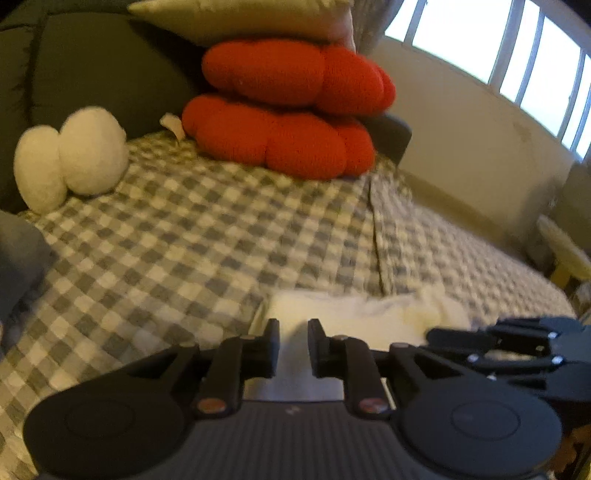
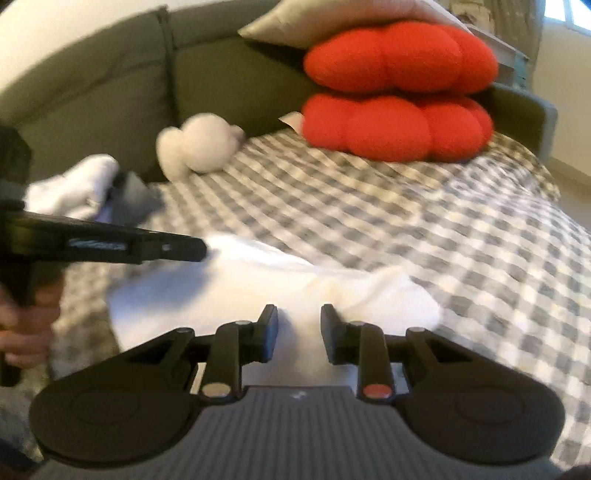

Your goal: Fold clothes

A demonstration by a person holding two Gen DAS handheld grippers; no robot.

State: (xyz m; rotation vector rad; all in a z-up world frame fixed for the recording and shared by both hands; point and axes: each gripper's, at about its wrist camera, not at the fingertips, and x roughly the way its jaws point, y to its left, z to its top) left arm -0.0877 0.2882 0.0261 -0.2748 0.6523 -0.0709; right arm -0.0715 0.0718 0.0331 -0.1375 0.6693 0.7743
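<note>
A white garment [image 1: 351,317] [image 2: 221,288] lies rumpled on the grey-and-white checked cover [image 1: 184,229] [image 2: 424,221] of a sofa bed. My left gripper [image 1: 293,326] hovers over its left part, jaws a narrow gap apart with only cloth showing below them. In the right wrist view the left gripper [image 2: 201,249] comes in from the left, its tip at the garment's far edge, with a hand [image 2: 22,325] on its handle. My right gripper [image 2: 299,314] stands open over the garment's near edge. It also shows at the right of the left wrist view [image 1: 443,334].
Two red puffy cushions [image 1: 288,110] [image 2: 399,92] under a beige pillow [image 1: 240,18] sit at the back. A white plush [image 1: 70,158] [image 2: 199,147] leans on the dark backrest. White and grey clothes [image 2: 85,184] are piled at the left. A stool [image 1: 569,254] stands by the window wall.
</note>
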